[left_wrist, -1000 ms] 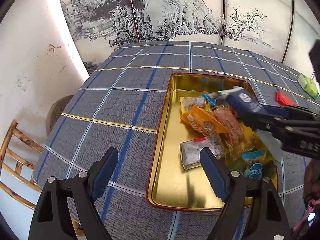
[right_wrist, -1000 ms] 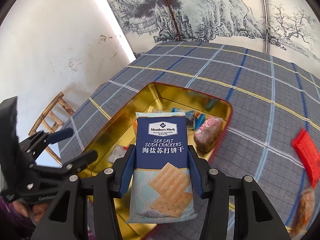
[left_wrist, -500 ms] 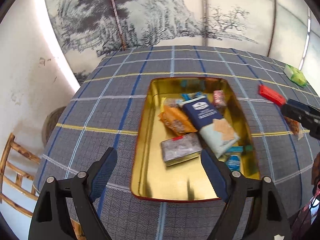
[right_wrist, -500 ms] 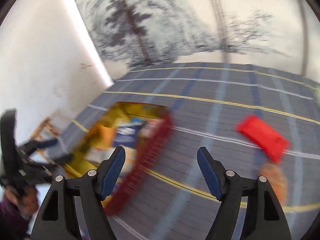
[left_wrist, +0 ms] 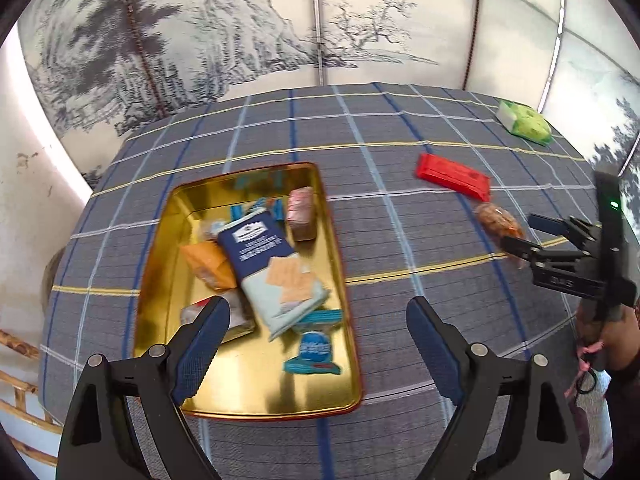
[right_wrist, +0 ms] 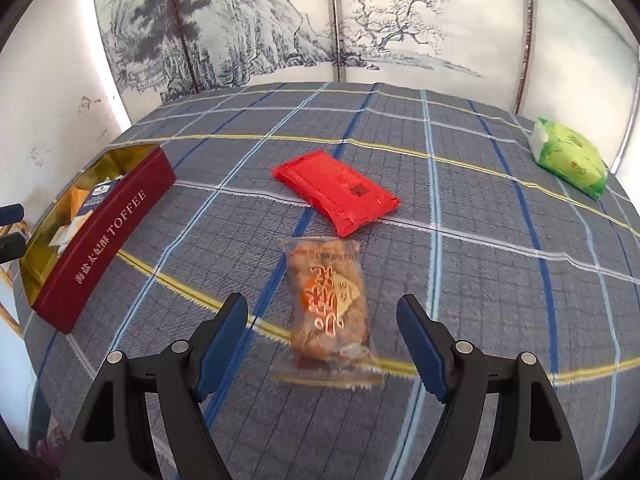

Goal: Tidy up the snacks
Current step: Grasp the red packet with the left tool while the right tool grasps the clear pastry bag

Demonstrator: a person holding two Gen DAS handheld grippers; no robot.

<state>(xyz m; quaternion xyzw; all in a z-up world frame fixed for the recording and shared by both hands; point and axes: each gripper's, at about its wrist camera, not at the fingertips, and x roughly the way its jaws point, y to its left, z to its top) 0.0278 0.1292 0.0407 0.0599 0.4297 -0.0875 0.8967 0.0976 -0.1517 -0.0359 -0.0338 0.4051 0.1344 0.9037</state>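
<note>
A: Table [right_wrist: 500, 288], grey plaid cloth. Items, left to right?

B: Toffee tin [left_wrist: 344, 280], gold inside, red outside, lid off. In it: orange packet [left_wrist: 206, 264]; blue-and-white cracker pack [left_wrist: 272, 268] lying across the middle; pinkish wrapped cake [left_wrist: 301, 213] at the far right corner; small blue sachet [left_wrist: 314, 350] near the front.

A: Outside the tin?

B: Clear-wrapped brown pastry [right_wrist: 328, 300], flat on the cloth. Red packet [right_wrist: 336, 190] just beyond it, apart. Green pack [right_wrist: 568, 158] at the far right edge.

A: Grippers?

B: Left gripper [left_wrist: 318, 332]: fingers spread wide, nothing between them, above the tin's near end. Right gripper [right_wrist: 322, 332]: jaws closing, the pastry's near end between the fingers [right_wrist: 420, 344], pads not touching it.
</note>
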